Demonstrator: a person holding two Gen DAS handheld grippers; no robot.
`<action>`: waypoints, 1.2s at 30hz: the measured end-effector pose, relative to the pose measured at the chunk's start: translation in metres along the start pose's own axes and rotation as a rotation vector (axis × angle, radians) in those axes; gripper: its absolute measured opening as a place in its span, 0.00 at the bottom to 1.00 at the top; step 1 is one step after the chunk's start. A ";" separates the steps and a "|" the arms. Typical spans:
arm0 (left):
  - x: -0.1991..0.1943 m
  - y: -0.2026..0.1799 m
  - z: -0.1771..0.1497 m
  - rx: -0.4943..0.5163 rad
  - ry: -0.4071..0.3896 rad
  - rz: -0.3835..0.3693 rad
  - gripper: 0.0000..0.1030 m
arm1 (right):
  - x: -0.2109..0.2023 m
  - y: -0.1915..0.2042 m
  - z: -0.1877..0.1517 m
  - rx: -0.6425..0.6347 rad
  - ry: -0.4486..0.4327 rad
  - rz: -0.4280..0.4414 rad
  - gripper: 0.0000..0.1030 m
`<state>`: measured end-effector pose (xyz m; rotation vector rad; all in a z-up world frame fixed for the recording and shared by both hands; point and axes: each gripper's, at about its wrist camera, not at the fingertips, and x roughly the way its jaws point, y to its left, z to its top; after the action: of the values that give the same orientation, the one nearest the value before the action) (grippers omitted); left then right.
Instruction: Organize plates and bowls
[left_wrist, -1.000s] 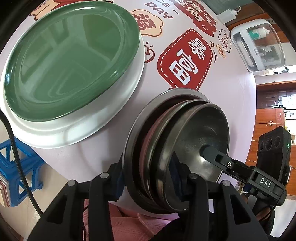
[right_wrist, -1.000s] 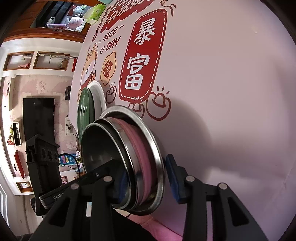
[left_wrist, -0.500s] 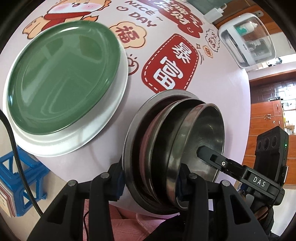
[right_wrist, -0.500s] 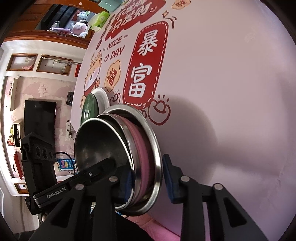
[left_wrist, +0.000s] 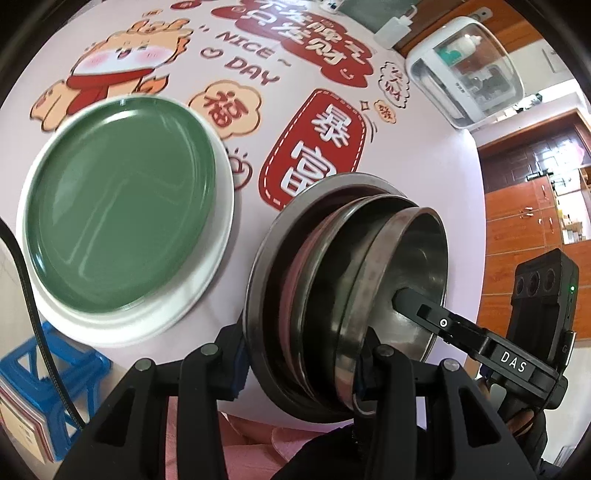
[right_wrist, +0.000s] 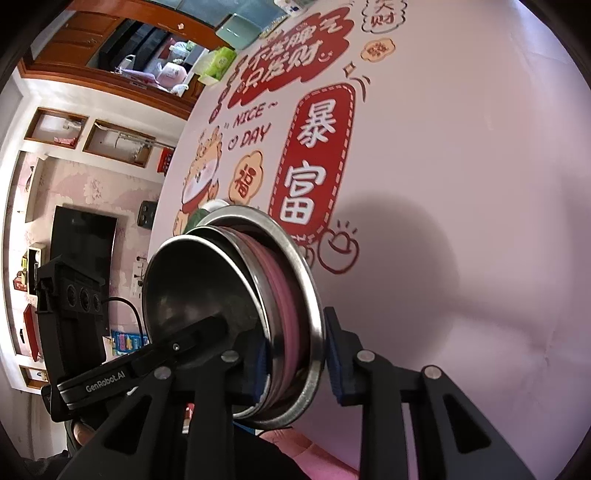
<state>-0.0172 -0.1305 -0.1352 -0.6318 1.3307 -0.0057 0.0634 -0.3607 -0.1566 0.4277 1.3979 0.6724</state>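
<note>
A nested stack of steel bowls (left_wrist: 332, 277) with a pink bowl (right_wrist: 284, 295) sandwiched inside hangs tilted above the printed pink tablecloth (left_wrist: 424, 166), casting a shadow on it. My left gripper (left_wrist: 299, 369) is shut on the stack's near rim, one pad under it and one inside. My right gripper (right_wrist: 297, 362) grips the opposite rim; its jaws are closing with the stack's edge between them, and both pads touch it. One of the right gripper's fingers (left_wrist: 436, 321) reaches into the top bowl. To the left, a green plate (left_wrist: 118, 206) lies on a white plate (left_wrist: 218, 258).
A white appliance with a clear lid (left_wrist: 465, 74) stands at the table's far right edge. A blue stool (left_wrist: 37, 369) sits on the floor below the table's left side. Wooden cabinets (left_wrist: 528, 221) and a dark screen (right_wrist: 81, 243) line the room.
Both grippers have risen with the stack, so the table and the green plate look farther away. The right jaws have narrowed onto the stack's rim. The left wrist has rolled a little.
</note>
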 end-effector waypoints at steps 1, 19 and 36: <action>-0.004 0.001 0.002 0.012 -0.003 -0.001 0.39 | 0.000 0.003 0.001 0.000 -0.008 0.000 0.25; -0.054 0.051 0.050 0.126 0.002 -0.006 0.40 | 0.030 0.075 0.013 0.042 -0.108 -0.012 0.25; -0.056 0.112 0.091 0.182 0.070 -0.012 0.40 | 0.087 0.117 0.017 0.124 -0.113 -0.055 0.25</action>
<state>0.0116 0.0209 -0.1242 -0.4883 1.3765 -0.1586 0.0621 -0.2149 -0.1444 0.5152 1.3432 0.5106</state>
